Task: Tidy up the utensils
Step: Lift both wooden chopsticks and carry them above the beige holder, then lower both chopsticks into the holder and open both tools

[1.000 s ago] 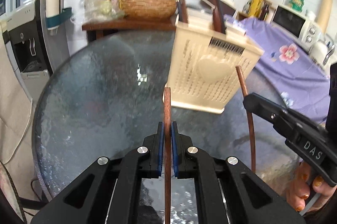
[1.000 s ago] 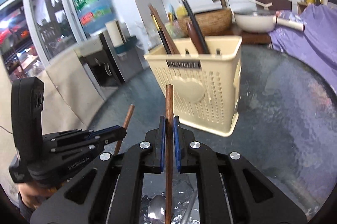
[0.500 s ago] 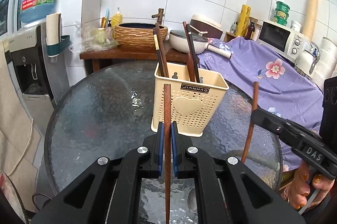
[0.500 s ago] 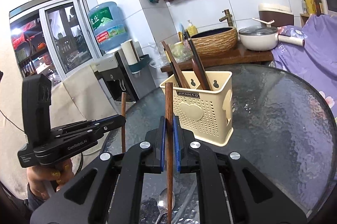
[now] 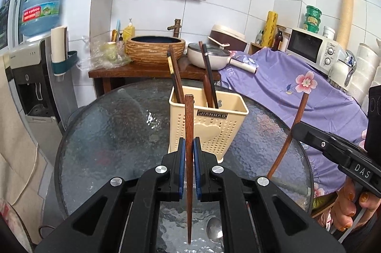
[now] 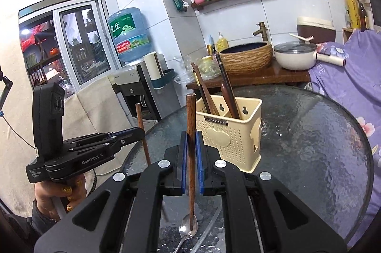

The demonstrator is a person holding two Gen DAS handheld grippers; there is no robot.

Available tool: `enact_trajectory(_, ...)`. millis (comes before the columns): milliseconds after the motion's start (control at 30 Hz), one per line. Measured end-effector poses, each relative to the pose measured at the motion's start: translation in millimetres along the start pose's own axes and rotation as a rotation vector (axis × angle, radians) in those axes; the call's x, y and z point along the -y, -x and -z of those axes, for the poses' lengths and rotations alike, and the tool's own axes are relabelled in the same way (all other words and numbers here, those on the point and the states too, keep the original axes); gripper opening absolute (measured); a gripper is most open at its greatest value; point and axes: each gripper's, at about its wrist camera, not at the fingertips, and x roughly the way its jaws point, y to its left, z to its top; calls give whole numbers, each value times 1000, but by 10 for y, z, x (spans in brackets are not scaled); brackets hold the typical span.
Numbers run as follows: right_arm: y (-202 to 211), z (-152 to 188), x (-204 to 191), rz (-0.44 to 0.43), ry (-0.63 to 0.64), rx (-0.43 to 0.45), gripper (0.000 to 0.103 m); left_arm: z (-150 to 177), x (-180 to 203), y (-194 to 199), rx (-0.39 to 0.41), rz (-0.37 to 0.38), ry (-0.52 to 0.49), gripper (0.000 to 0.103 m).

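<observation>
My left gripper (image 5: 188, 146) is shut on a brown wooden chopstick (image 5: 188, 124) and holds it upright above the glass table. My right gripper (image 6: 191, 141) is shut on a second wooden chopstick (image 6: 191, 115), also upright. A cream perforated utensil holder (image 5: 212, 124) stands on the table beyond both grippers, with several dark chopsticks (image 5: 209, 76) in it; it also shows in the right wrist view (image 6: 231, 134). The right gripper with its chopstick shows at the right of the left wrist view (image 5: 295, 131). The left one shows at the left of the right wrist view (image 6: 140, 131).
A metal spoon (image 6: 188, 226) lies on the round glass table (image 6: 321, 146) under the grippers. A wooden stand with a woven basin (image 5: 156, 49) and a white pot (image 5: 209, 59) is behind the table. A purple flowered cloth (image 5: 297, 86) covers the counter at the right, and a water dispenser (image 5: 31, 76) stands at the left.
Both grippers have pulled back and up from the holder, each still holding its chopstick. The holder now looks smaller and farther away.
</observation>
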Motion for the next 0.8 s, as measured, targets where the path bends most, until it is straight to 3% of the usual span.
enact_trajectory(400, 120, -497, -175, 16, 97, 39, 8, -521, 109, 243, 97, 63, -13, 6)
enact_trajectory(600, 161, -1018, -168, 34, 84, 81, 8, -1106, 187, 432, 172, 95, -9, 6)
enact_trajectory(800, 104, -1574, -163, 104, 86, 158, 8, -1676, 264, 343, 249, 39, 9, 6)
